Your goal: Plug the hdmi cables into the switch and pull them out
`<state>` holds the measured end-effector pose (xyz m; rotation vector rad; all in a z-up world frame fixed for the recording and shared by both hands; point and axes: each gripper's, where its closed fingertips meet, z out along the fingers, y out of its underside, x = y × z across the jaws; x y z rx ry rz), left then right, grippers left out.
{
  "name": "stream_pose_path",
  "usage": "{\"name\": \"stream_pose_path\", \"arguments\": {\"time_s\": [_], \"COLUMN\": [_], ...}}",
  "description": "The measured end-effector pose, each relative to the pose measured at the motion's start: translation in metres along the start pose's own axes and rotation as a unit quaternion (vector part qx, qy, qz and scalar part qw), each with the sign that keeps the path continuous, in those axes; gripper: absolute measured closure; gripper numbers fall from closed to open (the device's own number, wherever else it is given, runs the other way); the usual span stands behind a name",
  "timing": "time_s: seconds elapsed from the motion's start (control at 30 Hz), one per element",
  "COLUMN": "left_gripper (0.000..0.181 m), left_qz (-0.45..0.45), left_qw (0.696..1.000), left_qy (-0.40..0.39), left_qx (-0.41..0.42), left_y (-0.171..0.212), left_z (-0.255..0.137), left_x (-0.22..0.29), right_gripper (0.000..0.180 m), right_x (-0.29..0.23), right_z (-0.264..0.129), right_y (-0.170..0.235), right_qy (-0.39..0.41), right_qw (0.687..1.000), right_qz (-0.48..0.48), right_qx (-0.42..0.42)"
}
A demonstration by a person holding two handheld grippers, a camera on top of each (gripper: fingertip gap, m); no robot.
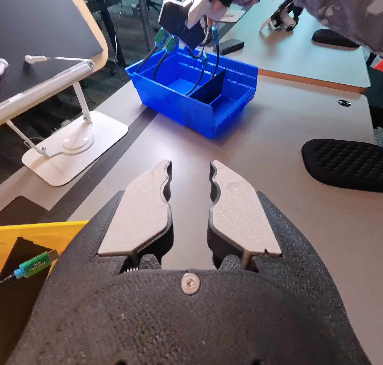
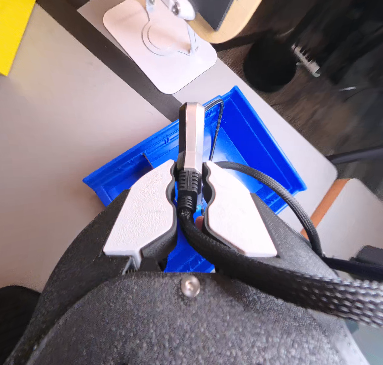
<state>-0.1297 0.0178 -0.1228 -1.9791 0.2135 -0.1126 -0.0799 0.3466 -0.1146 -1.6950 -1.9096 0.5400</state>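
The switch [image 1: 182,26] hangs in the air at the top centre of the left wrist view, a small black box with a pale edge, held over the blue bin [image 1: 192,98] by the right gripper [image 2: 189,164]. In the right wrist view its jaws stand closed on the near end of the switch, where a ribbed black strain relief leaves it, and the box juts away from them toward the middle of the frame.

It looks light and rigid, with smooth sides that could slip, so a hold across its flat faces seems soundest. The cables are soft and braided and will sag and tug; my judgement is that each should be gripped by its stiff plug body, not by the cord.

Counting in the left wrist view: one switch, two green plugs [image 1: 165,40] seated in its lower left side, and at least one blue-ended plug [image 1: 215,34] on its right side. One more green plug [image 1: 38,264] lies loose on a dark item by the yellow bin [image 1: 12,239] at the lower left. The cords drop into the blue bin.

The left gripper [image 1: 190,166] hovers low over the table [image 1: 269,148], jaws parted by a moderate gap and empty.
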Motion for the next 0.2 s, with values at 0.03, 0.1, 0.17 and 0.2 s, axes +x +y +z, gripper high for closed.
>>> {"name": "stream_pose_path", "arguments": {"time_s": [0.03, 0.1, 0.17, 0.2], "left_gripper": [0.146, 0.145, 0.145, 0.145], "left_qz": [0.0, 0.001, -0.004, -0.008], "left_qw": [1.0, 1.0, 0.999, 0.999], "left_qy": [-0.005, -0.016, -0.022, -0.023], "left_qx": [-0.007, -0.017, -0.023, -0.027], "left_y": [0.004, 0.01, 0.014, 0.017], "left_z": [0.002, 0.005, 0.006, 0.007], "left_x": [-0.003, -0.009, -0.014, -0.016], "right_gripper": [0.156, 0.156, 0.155, 0.154], "right_x": [0.004, 0.011, 0.022, 0.028], "right_z": [0.004, 0.013, 0.023, 0.027], "right_y": [-0.001, -0.004, -0.005, -0.004], "right_qy": [-0.017, -0.061, -0.095, -0.109], "right_qw": [1.0, 0.995, 0.985, 0.98], "right_qz": [0.021, 0.081, 0.142, 0.167], "right_qx": [-0.007, -0.017, -0.017, -0.014]}}
